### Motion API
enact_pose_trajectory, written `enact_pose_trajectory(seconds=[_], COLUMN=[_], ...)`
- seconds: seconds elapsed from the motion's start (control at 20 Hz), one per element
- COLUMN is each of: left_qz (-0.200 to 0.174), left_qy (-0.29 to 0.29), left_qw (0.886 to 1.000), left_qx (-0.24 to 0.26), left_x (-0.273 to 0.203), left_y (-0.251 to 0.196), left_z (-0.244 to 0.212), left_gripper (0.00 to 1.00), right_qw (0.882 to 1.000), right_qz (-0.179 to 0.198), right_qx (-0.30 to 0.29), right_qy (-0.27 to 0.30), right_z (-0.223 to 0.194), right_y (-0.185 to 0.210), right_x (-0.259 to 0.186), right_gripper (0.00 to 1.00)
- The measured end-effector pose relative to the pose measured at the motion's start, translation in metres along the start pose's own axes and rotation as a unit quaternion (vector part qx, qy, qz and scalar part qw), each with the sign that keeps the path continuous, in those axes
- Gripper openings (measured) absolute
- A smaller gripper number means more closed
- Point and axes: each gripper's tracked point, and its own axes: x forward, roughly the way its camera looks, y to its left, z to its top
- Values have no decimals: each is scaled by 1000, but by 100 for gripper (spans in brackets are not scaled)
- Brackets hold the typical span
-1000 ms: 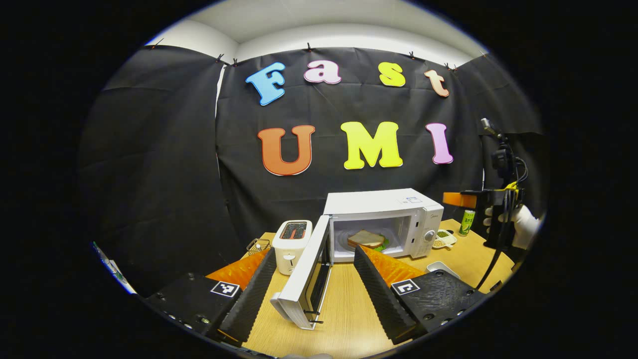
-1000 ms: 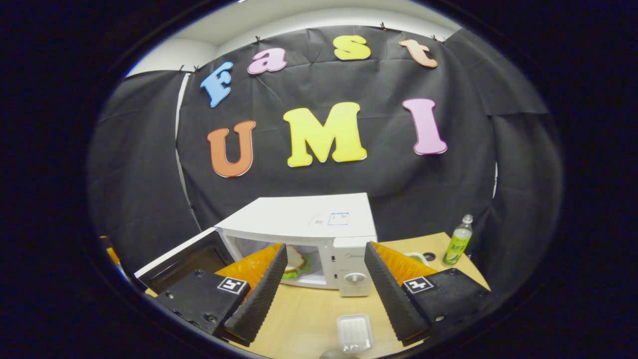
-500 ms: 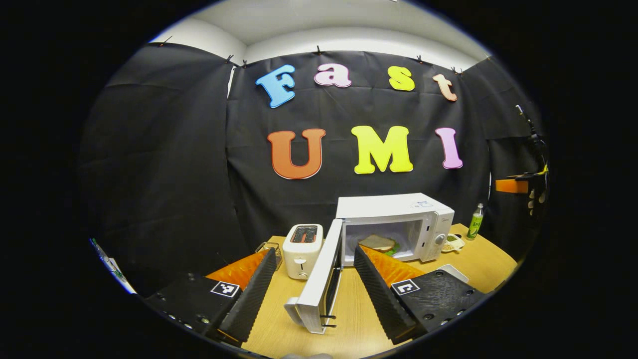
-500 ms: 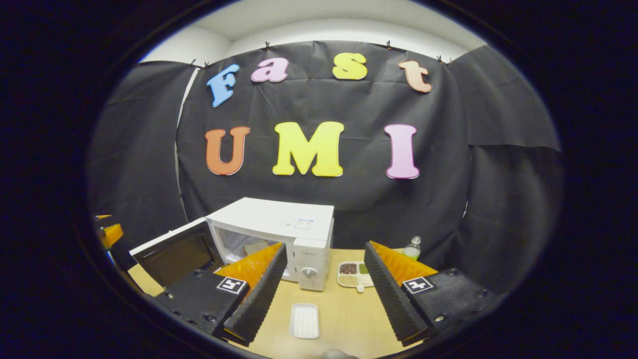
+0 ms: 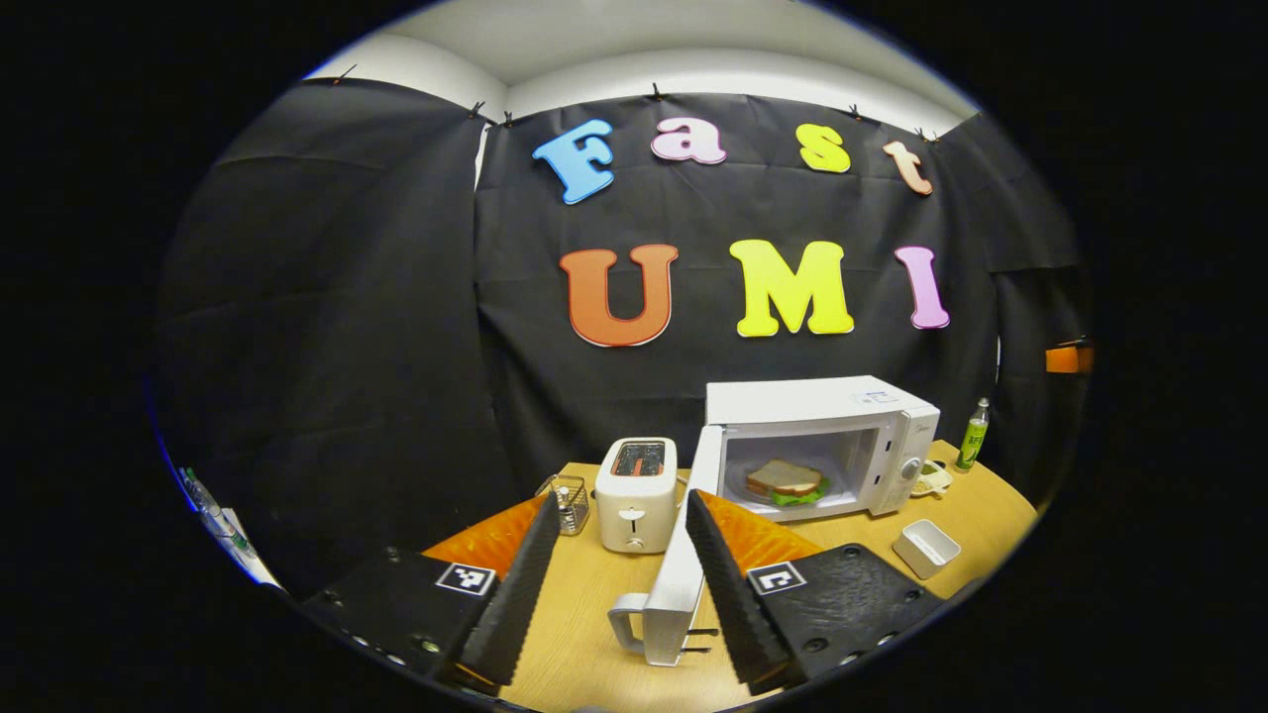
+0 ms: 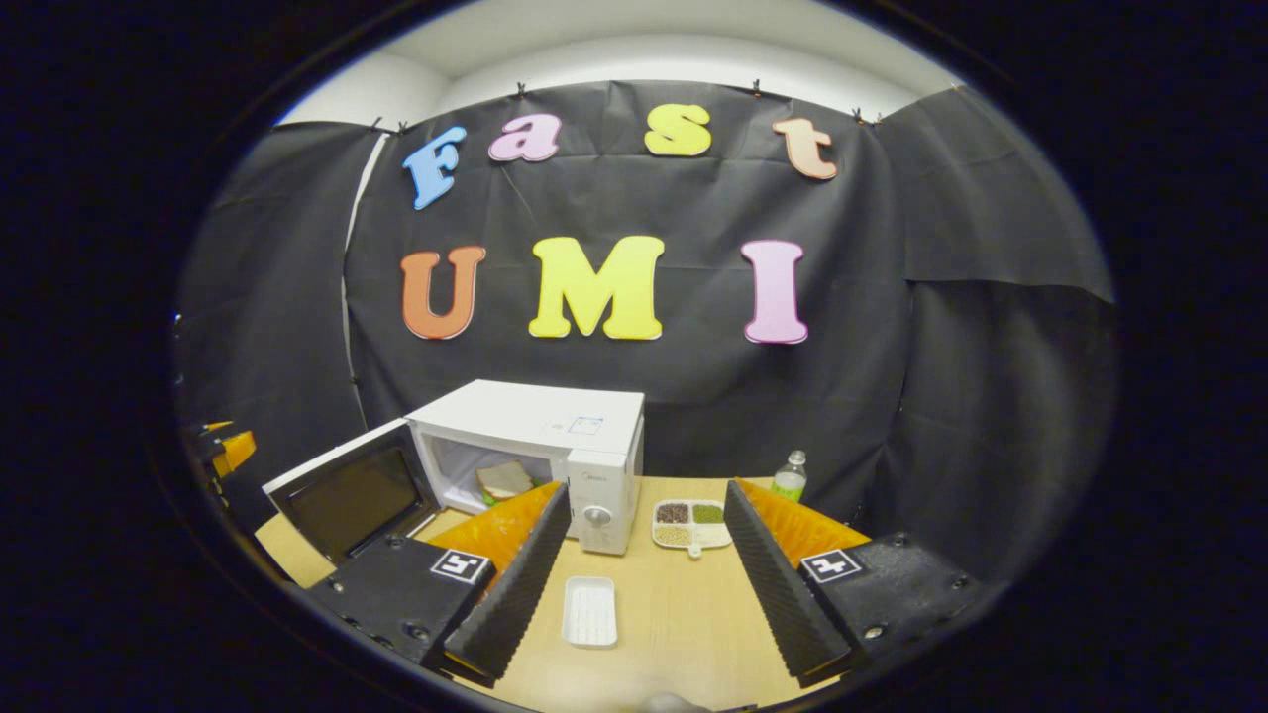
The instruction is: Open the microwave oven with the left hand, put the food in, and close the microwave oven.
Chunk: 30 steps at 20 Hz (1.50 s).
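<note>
Food's in: sandwich (image 5: 786,480) sits flat on the microwave (image 5: 822,446) floor, ahead and right of the left gripper (image 5: 614,574). Only the close is left, by my read.

Left gripper is spread wide, holding nothing. The door (image 5: 682,564) stands swung out toward it, seen nearly edge-on, its free edge sitting between the fingers close to the right one; can't tell if it touches. Handle (image 5: 626,626) is on the outer face at the near end, low between the fingers.

Door's long axis runs from the hinge at the cavity's left side straight out toward the gripper; inner face looks right, toward the cavity. Microwave body runs long side to side, opening facing the gripper. Sandwich lies flat in the cavity; can't call its heading.

To close cleanly:
- get a finger on the outer face near the handle end, farthest from the hinge, for best leverage
- push along the arc, not straight in, or the finger slides off
- keep clear of the toaster (image 5: 636,493) just left of the door
- follow through until it latches; a light box may skid on the surface (image 5: 594,614)

Right gripper (image 6: 634,584) is also spread and empty, hanging over the surface with a white tray (image 6: 589,611) between its fingers, microwave ahead-left.
</note>
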Motion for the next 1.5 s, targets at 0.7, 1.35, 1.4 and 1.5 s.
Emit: enact_pose_trajectory(seconds=[0.7, 1.35, 1.4, 1.5], left_qz=[9, -50, -58, -76], left_qy=[83, 83, 83, 83], left_qw=[997, 995, 995, 994], left_qx=[6, 9, 6, 5], left_x=[35, 27, 27, 27], left_y=[32, -34, -43, -63], left_z=[-112, -113, -114, -112], left_gripper=[0, 0, 0, 0], right_qw=[999, 999, 999, 999], right_qz=[-9, -4, -2, -5], right_qx=[-8, -9, -10, -13], right_qy=[46, 49, 49, 51], right_z=[-28, -31, -30, -30], right_y=[-21, -20, -21, -24], right_x=[-19, -38, -39, -40], right_gripper=[99, 99, 99, 99])
